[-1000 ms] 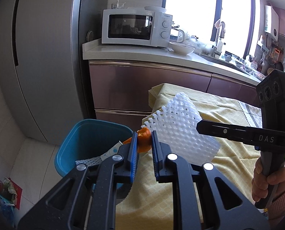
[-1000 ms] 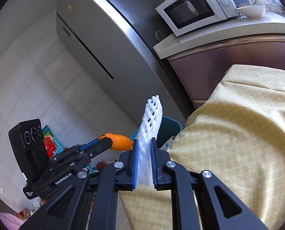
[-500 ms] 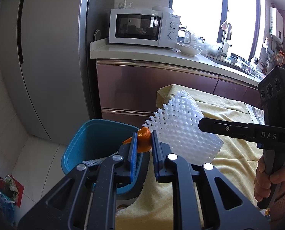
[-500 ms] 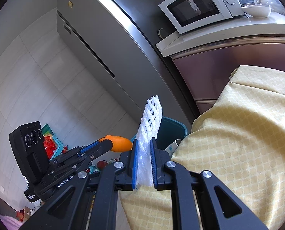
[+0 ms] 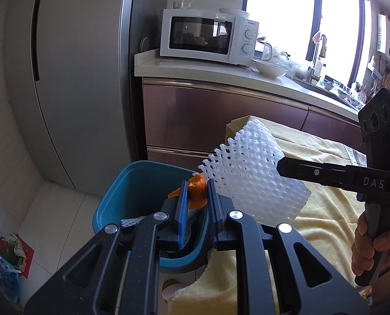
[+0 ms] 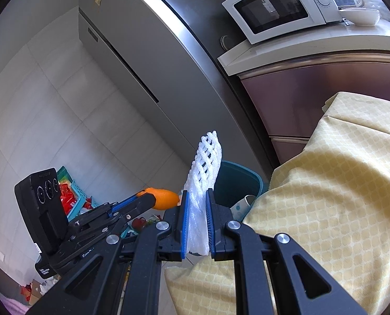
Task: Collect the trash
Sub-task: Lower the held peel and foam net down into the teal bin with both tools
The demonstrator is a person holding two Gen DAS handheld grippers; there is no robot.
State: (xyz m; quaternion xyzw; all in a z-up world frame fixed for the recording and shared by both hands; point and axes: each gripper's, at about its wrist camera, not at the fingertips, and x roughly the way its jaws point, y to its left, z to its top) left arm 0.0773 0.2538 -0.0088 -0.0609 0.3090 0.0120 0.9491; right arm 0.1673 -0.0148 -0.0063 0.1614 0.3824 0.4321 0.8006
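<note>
Orange peel (image 5: 197, 191) sits pinched between the blue pads of the left gripper (image 5: 197, 204), held in the air right over the open mouth of the teal bin (image 5: 132, 191). From the right wrist camera the same peel (image 6: 164, 198) pokes out past the tip of the left gripper (image 6: 153, 200), with the bin (image 6: 236, 183) just behind it.

Over on the other side, the white foam fruit net (image 6: 202, 183) stands upright in the right gripper (image 6: 197, 225), jaws clamped on its lower end, the mesh top rising free above the pads. In the left wrist view that net (image 5: 252, 181) spreads wide and flat just beside the peel, nearly touching it, above the edge of the yellow tablecloth (image 5: 326, 210). The person's hand (image 5: 373, 246) wraps the right gripper's handle at the far right of the frame.

Inside the bin there is already something: a strip of white mesh (image 5: 132, 221) and a pale wrapper (image 6: 243, 202) near the rim. The bin stands on the tiled floor, tucked against the corner of the draped table, with the brown cabinet (image 5: 208, 120) and the grey fridge (image 5: 76, 78) behind it. A white microwave (image 5: 208, 36) sits on the counter above.
</note>
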